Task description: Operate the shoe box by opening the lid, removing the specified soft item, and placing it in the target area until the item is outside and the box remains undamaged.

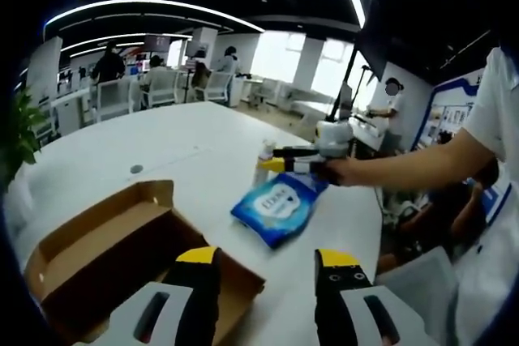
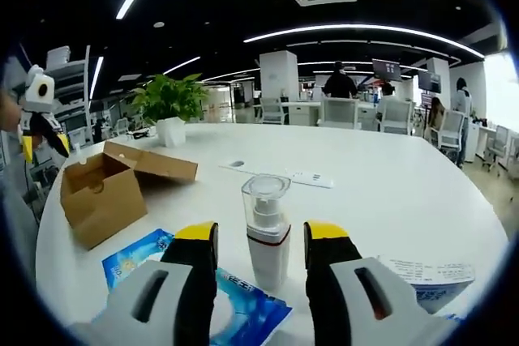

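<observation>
Box: brown cardboard shoe box (image 1: 122, 249) is seen lying open near the table edge, lid flap folded back, interior apparently empty, no damage visible.
Soft item: blue plastic pack of wipes (image 1: 278, 207) is seen flat on the white round table (image 1: 186, 147), beside the box and outside it; extraction judged done.
Right gripper (image 2: 259, 237): fingers are spread, nothing pinched; it is held low over the pack, probably just after release. A white pump bottle with clear cap (image 2: 265, 228) stands between the fingertips, contact not resolvable.
Left gripper (image 1: 268, 261): fingers are spread and empty, held above the box rim, likely kept there to steady it.
Remaining: gripper withdrawal judged the only step left.
Risk: bottle could be tipped.
</observation>
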### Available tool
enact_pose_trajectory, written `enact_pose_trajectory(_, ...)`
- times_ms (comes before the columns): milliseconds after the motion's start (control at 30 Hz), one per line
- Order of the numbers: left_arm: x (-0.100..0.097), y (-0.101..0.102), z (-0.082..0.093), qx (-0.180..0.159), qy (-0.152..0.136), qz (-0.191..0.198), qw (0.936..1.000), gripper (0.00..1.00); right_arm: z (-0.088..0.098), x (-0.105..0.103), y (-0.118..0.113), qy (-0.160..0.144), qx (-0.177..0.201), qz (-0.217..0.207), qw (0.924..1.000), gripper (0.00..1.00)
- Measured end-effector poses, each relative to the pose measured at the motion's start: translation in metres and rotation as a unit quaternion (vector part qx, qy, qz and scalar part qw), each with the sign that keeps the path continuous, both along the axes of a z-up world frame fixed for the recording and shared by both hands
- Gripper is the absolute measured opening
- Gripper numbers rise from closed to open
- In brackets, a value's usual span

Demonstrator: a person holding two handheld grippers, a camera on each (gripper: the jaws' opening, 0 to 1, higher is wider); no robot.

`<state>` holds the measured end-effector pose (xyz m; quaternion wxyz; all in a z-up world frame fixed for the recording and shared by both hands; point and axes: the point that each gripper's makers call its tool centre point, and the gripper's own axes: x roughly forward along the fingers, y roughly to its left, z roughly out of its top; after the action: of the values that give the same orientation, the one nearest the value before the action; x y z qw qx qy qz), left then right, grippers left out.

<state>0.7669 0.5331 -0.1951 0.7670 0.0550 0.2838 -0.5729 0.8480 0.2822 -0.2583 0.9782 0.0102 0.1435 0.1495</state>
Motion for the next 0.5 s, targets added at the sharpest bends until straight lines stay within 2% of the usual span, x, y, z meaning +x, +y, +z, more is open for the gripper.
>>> enact_pose_trajectory(200, -0.001, 0.013, 0.007, -0.007, -0.01, 0.006, 0.9999, 0.47, 0.019, -0.019, -0.002, 0.007, -0.008, -0.004, 0.9999, 0.48)
enact_pose_trajectory(267, -0.001, 0.019, 0.01, -0.01, -0.012, 0.01, 0.9998, 0.47, 0.029, -0.027, 0.0, 0.006, -0.016, -0.002, 0.9999, 0.5)
enact_pose_trajectory(367, -0.002, 0.032, 0.013, -0.013, -0.012, 0.02, 0.9996, 0.47, 0.039, -0.04, 0.003, 0.024, -0.023, 0.0, 0.9995, 0.56)
enact_pose_trajectory(500, -0.003, 0.047, 0.017, -0.017, -0.013, 0.032, 0.9993, 0.48, 0.051, -0.056, 0.012, 0.025, -0.035, 0.007, 0.9991, 0.61)
